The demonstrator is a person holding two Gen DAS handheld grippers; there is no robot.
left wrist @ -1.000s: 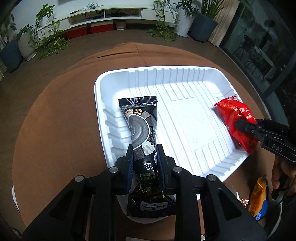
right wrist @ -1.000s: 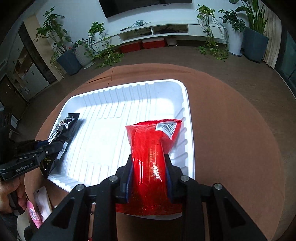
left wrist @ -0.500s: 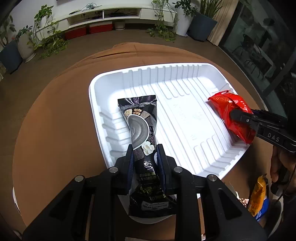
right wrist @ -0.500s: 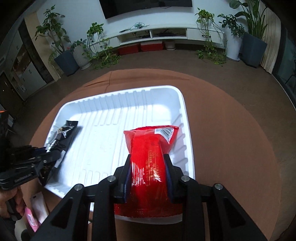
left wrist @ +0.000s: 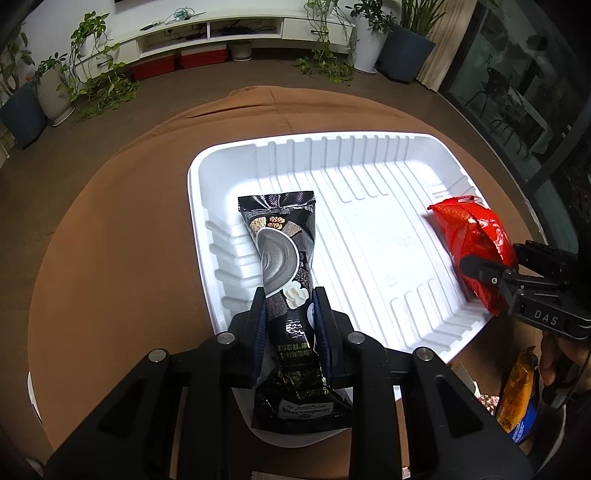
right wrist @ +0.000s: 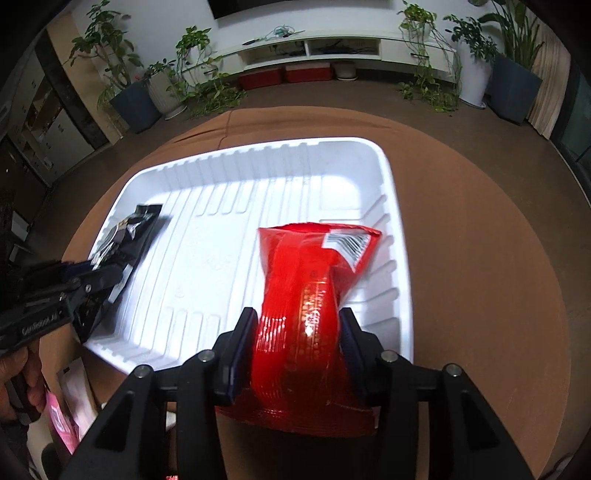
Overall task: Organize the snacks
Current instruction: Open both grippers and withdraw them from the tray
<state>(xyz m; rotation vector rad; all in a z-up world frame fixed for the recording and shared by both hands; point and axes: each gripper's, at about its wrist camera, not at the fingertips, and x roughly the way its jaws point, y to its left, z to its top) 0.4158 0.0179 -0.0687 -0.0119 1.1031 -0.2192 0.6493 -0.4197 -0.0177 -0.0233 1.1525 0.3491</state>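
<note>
A white ribbed tray (left wrist: 369,147) sits on a round brown table. My left gripper (left wrist: 290,310) is shut on a black snack packet (left wrist: 280,251) whose far end reaches over the tray's left side. My right gripper (right wrist: 297,325) is shut on a red snack bag (right wrist: 310,280) over the tray's right side. The red bag (left wrist: 476,240) and right gripper show at the right in the left wrist view. The black packet (right wrist: 129,232) and left gripper (right wrist: 99,280) show at the left in the right wrist view.
An orange and blue snack packet (left wrist: 517,391) lies off the tray at the near right. Pink and white packets (right wrist: 62,410) lie near the tray's near left corner. Potted plants and a white TV unit (left wrist: 221,29) stand beyond the table.
Both grippers have shifted slightly over the tray with their packets. The red bag now sits a little further inside the tray's right side.
</note>
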